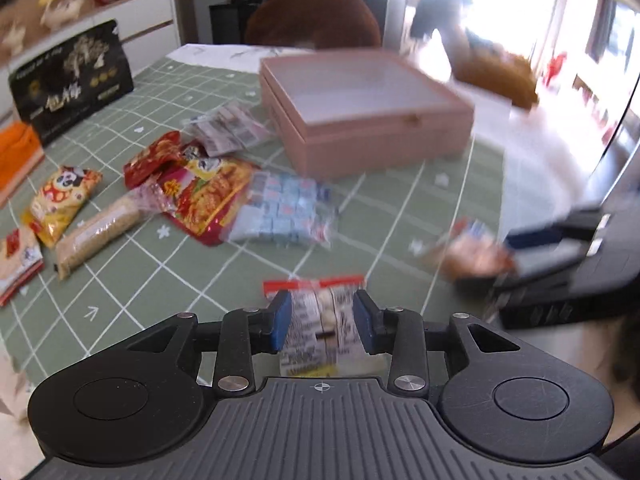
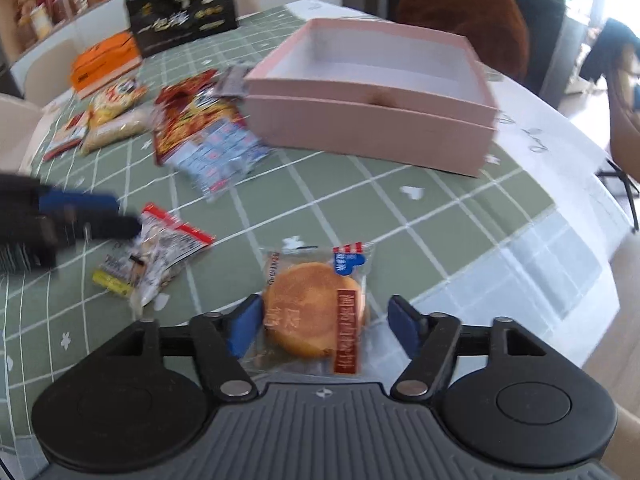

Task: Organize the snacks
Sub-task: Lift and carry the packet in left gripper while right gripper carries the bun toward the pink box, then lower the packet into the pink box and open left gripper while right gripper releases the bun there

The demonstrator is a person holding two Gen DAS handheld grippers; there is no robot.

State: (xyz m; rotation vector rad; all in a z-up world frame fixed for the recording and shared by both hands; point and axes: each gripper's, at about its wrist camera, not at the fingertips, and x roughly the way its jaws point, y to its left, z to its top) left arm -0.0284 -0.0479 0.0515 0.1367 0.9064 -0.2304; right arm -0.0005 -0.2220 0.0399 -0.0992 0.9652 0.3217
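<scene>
On the far left of the green checked cloth (image 2: 360, 208) we see an orange box (image 2: 105, 65) and a black bag (image 2: 184, 8); then a heap of snack pkts, the red pkt (image 2: 188, 120) on top of the blue-white pkt (image 2: 216, 160); the pink box (image 2: 372, 120), lid off, sits just right of the heap. Nearer us, our left gripper (image 1: 322, 322) has both pads on the sides of a clear red-edged pkt (image 1: 320, 320), clamped on it. Our right gripper (image 2: 324, 326) straddles the wrapped round cake (image 2: 316, 316); left pad touching the wrapper, right pad (image 2: 404, 328) apart from it, so jaws apart, no grip; the cake lies on the cloth, well short of the pink box.
</scene>
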